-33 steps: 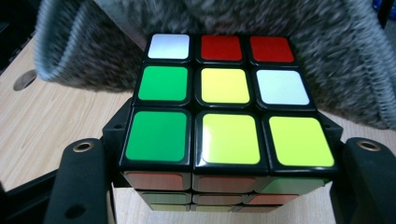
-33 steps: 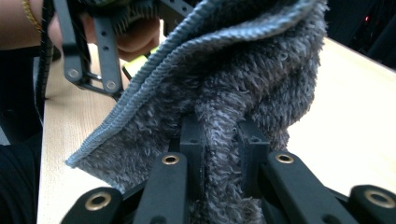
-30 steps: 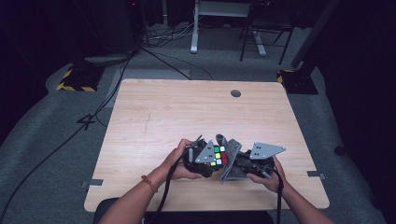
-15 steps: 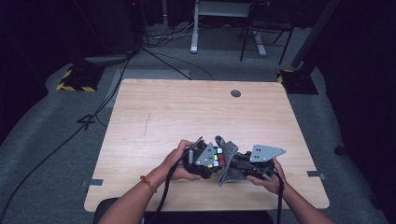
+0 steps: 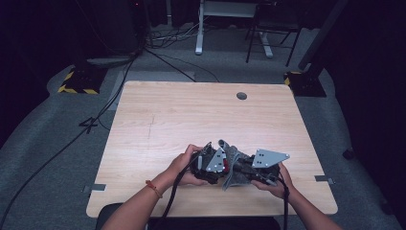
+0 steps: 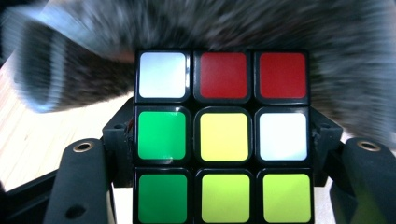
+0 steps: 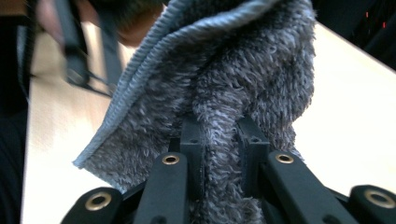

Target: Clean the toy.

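Note:
A scrambled puzzle cube (image 6: 223,137) with white, red, green and yellow squares sits between the black jaws of my left gripper (image 6: 224,135), which is shut on its sides. A fluffy grey cloth (image 6: 280,28) lies blurred right behind the cube's top row. My right gripper (image 7: 222,140) is shut on a fold of that cloth (image 7: 243,70). In the high view the left gripper (image 5: 210,167) and right gripper (image 5: 246,170) meet near the table's front edge, with the cloth (image 5: 234,163) bunched between them.
The wooden table (image 5: 191,115) has a round cable hole (image 5: 242,96) at the back. Both hands work close to the front edge. Cables (image 5: 115,96) and metal furniture legs (image 5: 198,28) stand on the dark floor beyond the table.
In the high view the cube's coloured face showed between the grippers earlier; now the left gripper has turned and its grey plate covers it. Both hands stay in the same spot.

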A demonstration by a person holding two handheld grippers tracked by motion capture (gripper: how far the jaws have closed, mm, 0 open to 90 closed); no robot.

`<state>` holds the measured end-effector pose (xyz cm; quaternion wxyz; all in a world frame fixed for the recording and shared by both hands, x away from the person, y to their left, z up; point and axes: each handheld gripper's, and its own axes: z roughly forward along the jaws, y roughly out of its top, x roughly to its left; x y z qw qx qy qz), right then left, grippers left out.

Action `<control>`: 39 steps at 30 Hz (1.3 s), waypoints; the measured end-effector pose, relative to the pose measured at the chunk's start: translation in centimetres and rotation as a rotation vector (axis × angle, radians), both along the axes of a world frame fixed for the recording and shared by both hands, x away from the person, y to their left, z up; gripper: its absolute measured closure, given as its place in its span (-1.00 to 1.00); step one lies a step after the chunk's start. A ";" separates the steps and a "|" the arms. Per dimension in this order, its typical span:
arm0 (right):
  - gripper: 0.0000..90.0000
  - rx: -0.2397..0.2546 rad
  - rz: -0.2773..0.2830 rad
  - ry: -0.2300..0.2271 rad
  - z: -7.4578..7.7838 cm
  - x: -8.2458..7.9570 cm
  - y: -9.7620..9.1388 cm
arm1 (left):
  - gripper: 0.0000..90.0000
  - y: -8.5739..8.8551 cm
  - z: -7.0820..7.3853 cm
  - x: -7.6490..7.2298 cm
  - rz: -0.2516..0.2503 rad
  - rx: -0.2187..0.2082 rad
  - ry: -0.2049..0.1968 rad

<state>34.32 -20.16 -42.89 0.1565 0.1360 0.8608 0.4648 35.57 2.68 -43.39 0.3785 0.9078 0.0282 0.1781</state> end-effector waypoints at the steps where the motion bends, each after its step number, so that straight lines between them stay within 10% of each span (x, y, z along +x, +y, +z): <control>1: 0.70 -0.004 -0.008 0.014 -0.3 0.3 -0.1 | -0.26 0.1 0.1 0.0 -0.004 -0.006 -0.004; 14: 0.69 -0.042 -0.033 0.080 -1.6 1.4 -0.6 | -0.26 0.8 0.9 -0.1 -0.029 -0.091 0.019; 34: 0.69 0.019 0.024 -0.015 1.2 -0.8 1.1 | -0.27 -0.8 -0.6 -0.1 0.007 0.047 -0.012; 39: 0.69 -0.002 0.006 -0.010 0.7 -0.3 0.7 | -0.26 -0.2 -0.4 0.0 0.006 0.025 -0.008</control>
